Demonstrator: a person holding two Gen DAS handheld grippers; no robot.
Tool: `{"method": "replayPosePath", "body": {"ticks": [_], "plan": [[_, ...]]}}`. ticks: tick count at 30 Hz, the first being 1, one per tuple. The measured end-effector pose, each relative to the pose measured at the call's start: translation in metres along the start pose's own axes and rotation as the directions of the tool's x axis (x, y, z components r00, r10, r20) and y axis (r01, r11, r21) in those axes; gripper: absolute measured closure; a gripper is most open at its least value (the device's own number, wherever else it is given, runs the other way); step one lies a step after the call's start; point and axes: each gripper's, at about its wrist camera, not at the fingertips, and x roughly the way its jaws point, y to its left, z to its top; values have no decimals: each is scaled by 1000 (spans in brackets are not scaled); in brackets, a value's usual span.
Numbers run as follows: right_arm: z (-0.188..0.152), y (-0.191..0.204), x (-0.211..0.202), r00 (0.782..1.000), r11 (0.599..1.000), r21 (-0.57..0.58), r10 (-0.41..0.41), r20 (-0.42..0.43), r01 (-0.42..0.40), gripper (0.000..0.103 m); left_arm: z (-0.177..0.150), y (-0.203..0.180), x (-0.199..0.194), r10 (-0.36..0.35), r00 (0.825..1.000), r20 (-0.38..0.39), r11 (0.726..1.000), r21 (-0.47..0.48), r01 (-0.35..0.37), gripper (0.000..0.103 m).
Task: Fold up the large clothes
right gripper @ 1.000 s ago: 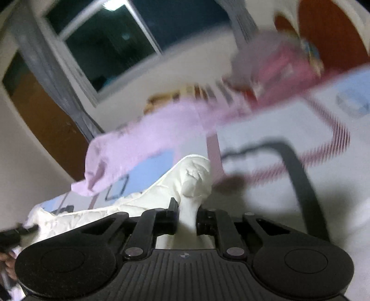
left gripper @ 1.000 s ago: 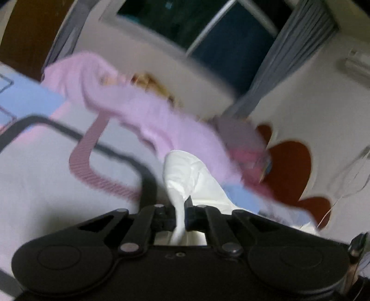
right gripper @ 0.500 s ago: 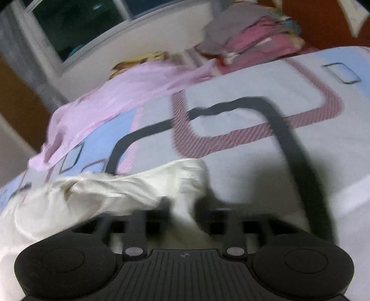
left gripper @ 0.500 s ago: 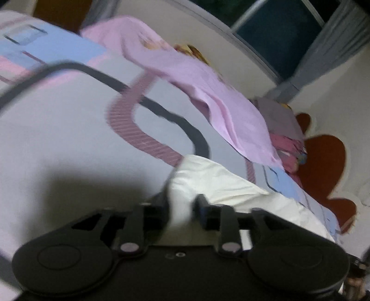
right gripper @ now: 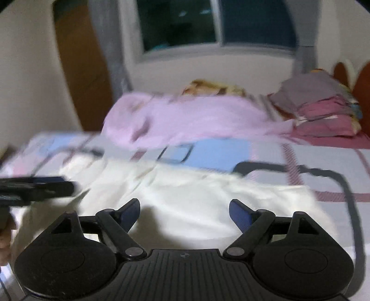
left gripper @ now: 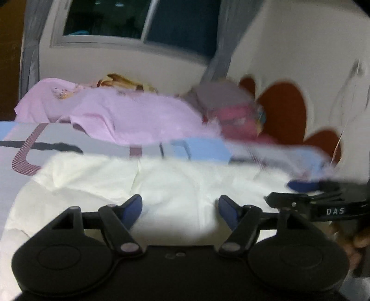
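The white garment [left gripper: 175, 185] now lies released on the bed [right gripper: 323, 159], no longer pinched: left gripper [left gripper: 180, 207] opening, right gripper [right gripper: 184, 209] spread but narrowing, fold laid.

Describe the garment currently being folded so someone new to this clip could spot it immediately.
On the patterned bedsheet beneath the window, look nearest the cameras. The cream-white garment lies spread flat across the bed's near side; the lilac garment and the stacked clothes lie farther back.
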Motion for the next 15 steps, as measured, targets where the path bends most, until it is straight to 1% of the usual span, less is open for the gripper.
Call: {"method": "replayPosePath", "body": {"ticks": [1,2,4,6,8,9,10,11,13,14,15], "plan": [[-6,-1,9,999,999,-12,-34,-22,34,19,-4,-2,11,44,998,-33,999,34,-43,27],[-10,-6,15,999,999,7,-42,-29,42,19,-7,0,21,50,998,-48,997,53,-48,26],[-14,-25,20,999,996,82,-33,-38,36,19,-12,6,26,51,998,-37,995,83,-48,25],[-14,-31,23,998,995,89,-28,-59,34,19,-11,9,32,34,998,-54,996,81,-30,25],[-10,-34,13,997,995,81,-45,-60,50,19,-8,12,29,44,997,-67,995,92,-38,27],[-10,-38,0,997,994,90,-57,-44,61,19,-6,12,19,62,996,-57,994,94,-57,29],[-12,-39,-18,998,993,99,-66,-23,68,23,-5,13,6,86,996,-32,992,97,-83,30],[-15,-41,-36,998,993,105,-56,12,55,23,-7,13,-8,89,996,-10,992,92,-88,30],[-21,-37,-63,998,995,97,-42,52,37,23,-13,10,-39,68,997,26,996,49,-69,27],[-25,-32,-71,998,996,90,-28,59,22,23,-18,6,-47,50,998,36,998,34,-51,27],[-33,-27,-77,998,997,82,-8,66,2,23,-24,-2,-53,32,999,42,998,49,-34,26]]}}
